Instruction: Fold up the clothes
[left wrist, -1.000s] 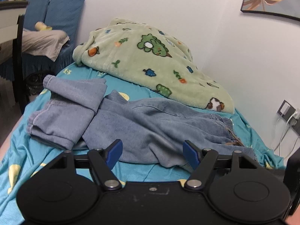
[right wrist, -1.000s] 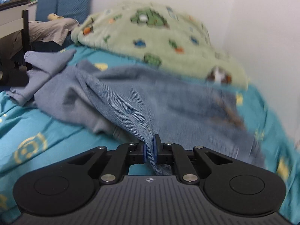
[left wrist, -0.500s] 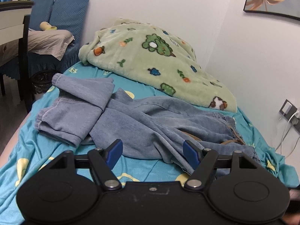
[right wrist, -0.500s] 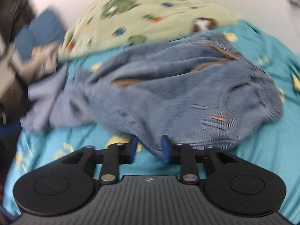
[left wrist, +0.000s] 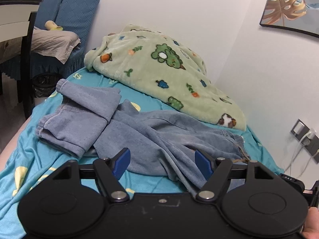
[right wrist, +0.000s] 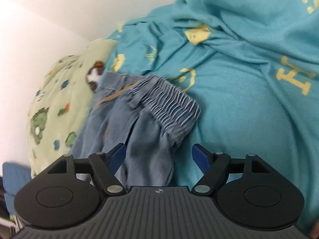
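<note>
Sprawling rumpled across the teal patterned bedsheet (left wrist: pixel 39 159): faded blue denim trousers (left wrist: pixel 159 135).
Only the right view shows the gathered elastic waistband (right wrist: pixel 167 101) ahead of the right gripper (right wrist: pixel 157 155), whose jaws are opening, cloth loose between them; the left gripper (left wrist: pixel 162 163) is spread wide, gripping nothing.

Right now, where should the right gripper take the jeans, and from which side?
Probably at the gathered waistband, coming along the jeans from the leg side. It is the thickest edge and lies free on the sheet. The right gripper is opening with fabric between its jaws.
</note>
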Motion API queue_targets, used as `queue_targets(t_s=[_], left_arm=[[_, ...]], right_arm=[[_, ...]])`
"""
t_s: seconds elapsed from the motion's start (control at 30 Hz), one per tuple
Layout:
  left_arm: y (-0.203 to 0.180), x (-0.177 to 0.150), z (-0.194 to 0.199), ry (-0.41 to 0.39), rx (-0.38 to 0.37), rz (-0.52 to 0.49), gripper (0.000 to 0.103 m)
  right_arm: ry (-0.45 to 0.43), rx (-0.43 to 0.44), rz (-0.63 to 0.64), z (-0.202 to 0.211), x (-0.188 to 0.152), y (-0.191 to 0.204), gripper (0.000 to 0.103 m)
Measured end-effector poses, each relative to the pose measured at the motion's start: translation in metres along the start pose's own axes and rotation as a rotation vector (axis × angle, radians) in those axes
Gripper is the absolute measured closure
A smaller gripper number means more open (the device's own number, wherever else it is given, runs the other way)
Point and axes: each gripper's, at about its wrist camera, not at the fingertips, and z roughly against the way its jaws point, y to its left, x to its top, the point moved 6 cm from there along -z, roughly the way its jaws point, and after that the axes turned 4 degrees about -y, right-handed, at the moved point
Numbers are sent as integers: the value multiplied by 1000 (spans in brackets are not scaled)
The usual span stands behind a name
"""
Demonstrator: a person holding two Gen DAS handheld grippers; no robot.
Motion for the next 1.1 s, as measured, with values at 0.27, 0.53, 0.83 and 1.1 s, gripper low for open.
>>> queue_targets(t_s=[0.27, 0.53, 0.83, 1.1], left_arm=[[22, -4, -20, 99, -8, 125, 34], [27, -9, -27, 141, -13, 162, 34], [24, -19, -44, 205, 15, 136, 35], [18, -25, -46, 231, 19, 83, 35]], right_arm=[[-115, 0, 47, -19, 22, 20, 79], [-224, 116, 254, 10, 71, 83, 84], [-47, -83, 216, -40, 75, 17, 84], [-13, -45, -54, -5, 57, 1, 54]])
